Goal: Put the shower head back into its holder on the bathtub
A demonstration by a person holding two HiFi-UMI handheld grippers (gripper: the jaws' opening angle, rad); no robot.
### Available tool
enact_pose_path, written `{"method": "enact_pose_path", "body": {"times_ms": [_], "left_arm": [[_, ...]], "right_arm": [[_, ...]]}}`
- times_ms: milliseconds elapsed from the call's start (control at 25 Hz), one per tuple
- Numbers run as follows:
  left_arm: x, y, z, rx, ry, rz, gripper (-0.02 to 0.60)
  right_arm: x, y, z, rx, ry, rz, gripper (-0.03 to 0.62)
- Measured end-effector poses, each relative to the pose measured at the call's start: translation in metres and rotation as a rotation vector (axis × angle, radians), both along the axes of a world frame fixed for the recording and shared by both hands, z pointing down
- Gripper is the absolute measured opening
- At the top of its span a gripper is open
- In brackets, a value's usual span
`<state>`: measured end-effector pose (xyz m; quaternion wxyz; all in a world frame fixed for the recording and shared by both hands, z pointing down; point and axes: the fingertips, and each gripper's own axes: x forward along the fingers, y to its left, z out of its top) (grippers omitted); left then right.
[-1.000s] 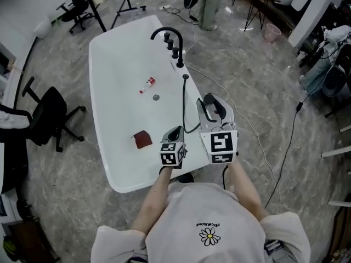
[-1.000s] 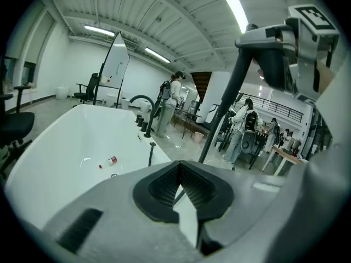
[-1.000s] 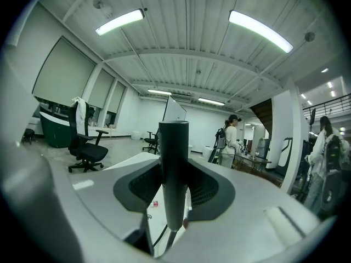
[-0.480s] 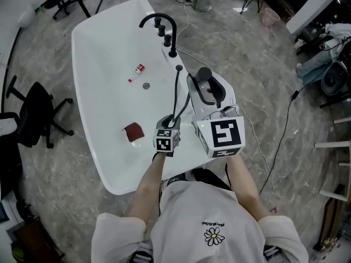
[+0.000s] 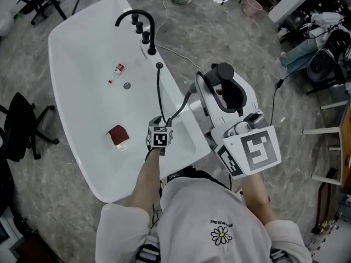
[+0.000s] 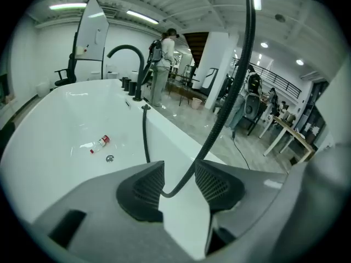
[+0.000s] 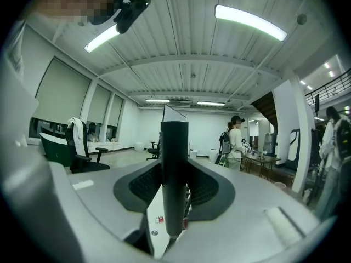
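While L gripper (image 6: 180, 174) opens round ribbed hose (image 6: 219, 119) | R gripper (image 7: 174, 188) grips shower head (image 7: 174, 147)

The floor (image 5: 219, 26) is grey marbled stone, with a black office chair (image 5: 22, 124) at the left edge of the head view and a pink bin (image 5: 252, 6) near the top. Overhead, a ribbed white ceiling (image 7: 186, 53) carries long tube lights (image 7: 249, 22), and tall windows (image 7: 60, 100) line the left wall. A person with a backpack (image 7: 233, 138) stands far across the room.
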<state>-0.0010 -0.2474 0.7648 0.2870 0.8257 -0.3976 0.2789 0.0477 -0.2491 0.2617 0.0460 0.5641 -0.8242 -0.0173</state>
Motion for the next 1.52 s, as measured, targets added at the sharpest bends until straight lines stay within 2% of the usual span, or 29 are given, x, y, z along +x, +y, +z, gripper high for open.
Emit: {"method": "enact_pose_path", "body": {"times_ms": [240, 440, 640, 800, 960, 1120, 1320, 1520], "left_arm": [[0.036, 0.024, 0.020, -0.025, -0.019, 0.149, 0.179], [0.033, 0.012, 0.026, -0.040, -0.036, 0.085, 0.179], [0.023, 0.007, 0.042, -0.069, -0.089, 0.106, 0.160], [0.023, 0.010, 0.046, -0.064, -0.144, 0.114, 0.063], [0.023, 0.000, 0.041, -0.035, -0.152, 0.095, 0.063], [0.019, -0.044, 0.004, 0.057, -0.130, 0.033, 0.061], [0.006, -0.115, -0.073, 0.241, -0.085, -0.064, 0.063], [0.004, -0.164, -0.169, 0.439, -0.035, -0.136, 0.063]], "right_arm": [[0.010, 0.002, -0.017, 0.033, 0.027, 0.031, 0.138], [0.008, 0.012, -0.032, 0.018, -0.059, -0.013, 0.138], [0.008, 0.016, -0.043, 0.033, -0.085, -0.019, 0.138], [0.018, 0.020, -0.044, 0.034, -0.083, -0.002, 0.138], [0.028, 0.022, -0.042, 0.040, -0.081, 0.018, 0.138], [0.033, 0.024, -0.058, 0.071, -0.099, 0.019, 0.138], [0.035, 0.028, -0.080, 0.142, -0.127, 0.016, 0.138], [0.046, 0.036, -0.094, 0.188, -0.168, 0.008, 0.138]]}}
